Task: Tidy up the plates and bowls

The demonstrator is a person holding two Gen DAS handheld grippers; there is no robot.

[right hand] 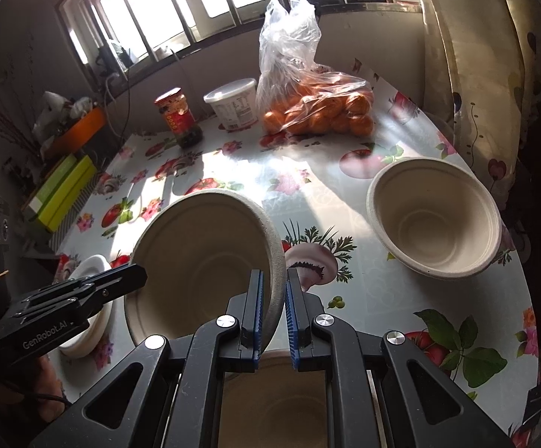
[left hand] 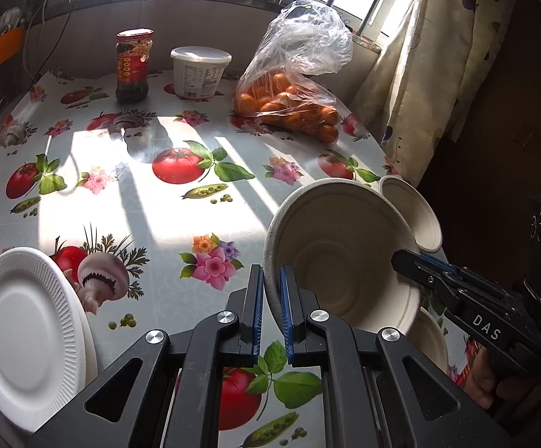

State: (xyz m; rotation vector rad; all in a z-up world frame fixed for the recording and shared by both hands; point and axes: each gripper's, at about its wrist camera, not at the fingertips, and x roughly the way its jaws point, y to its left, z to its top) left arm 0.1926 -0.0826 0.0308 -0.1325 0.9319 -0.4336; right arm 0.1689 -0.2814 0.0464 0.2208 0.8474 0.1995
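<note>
Holding one tan pulp bowl (left hand: 339,257) tilted in the air between both tools, I judge the sorting to be somewhere in the middle. My left hand-held gripper (left hand: 271,300) has its blue pads closed nearly together on the bowl's left rim, and my right hand-held gripper (right hand: 273,304) is pinched on the opposite rim, so the wall of the bowl sits in each narrow gap. In the right wrist view the left tool's tip reaches in at the bowl's far-left edge.

What looks settled: white plates (left hand: 27,336) lie stacked at the near left edge of the counter (left hand: 181,216), at least two by the rims I can see. That pile seems done, though I cannot tell whether more plates lie out of view.

What looks unfinished: a second tan bowl (right hand: 435,220) stands upright alone on the right side, well apart from the one I hold. Another tan bowl (right hand: 270,392) lies directly under my right tool, mostly hidden, and it is likely the base of the stack. Nesting the held bowl into it would leave the lone right-hand bowl to collect.

Far across the counter the sauce jar (left hand: 133,65), white tub (left hand: 200,71) and bag of oranges (left hand: 289,104) stand untouched.
</note>
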